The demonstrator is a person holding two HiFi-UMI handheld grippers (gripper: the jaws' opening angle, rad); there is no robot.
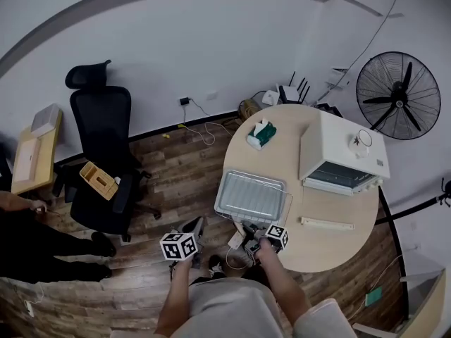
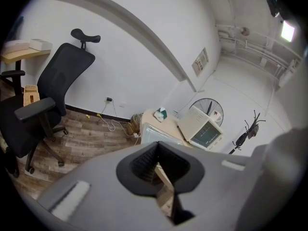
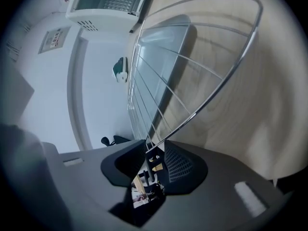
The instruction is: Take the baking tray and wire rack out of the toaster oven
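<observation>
At the left, the person's left forearm reaches up from the bottom of the head view. It holds the left hand-held gripper (image 1: pixel 193 225) off the desk's (image 1: pixel 320 251) near-left edge, above the wooden floor (image 1: pixel 176 167), aimed toward the desk. In the left gripper view its jaws sit close together and nothing lies between them.

Just to the right, the right forearm stretches forward over the desk's near edge. The right hand-held gripper (image 1: pixel 246 232) meets the near corner of the wire rack (image 3: pixel 195 115). In the right gripper view the jaws stand apart. The rack's rounded corner wire sits in the gap between them, and the pads are not clamped on it.

The rack lies flat, partly over the baking tray (image 1: pixel 250 197) and partly over bare desk beside it. The tray rests on the desk's left half, well clear of the toaster oven (image 1: pixel 338 146). The oven stands at the far right of the desk with its glass door dropped open.
</observation>
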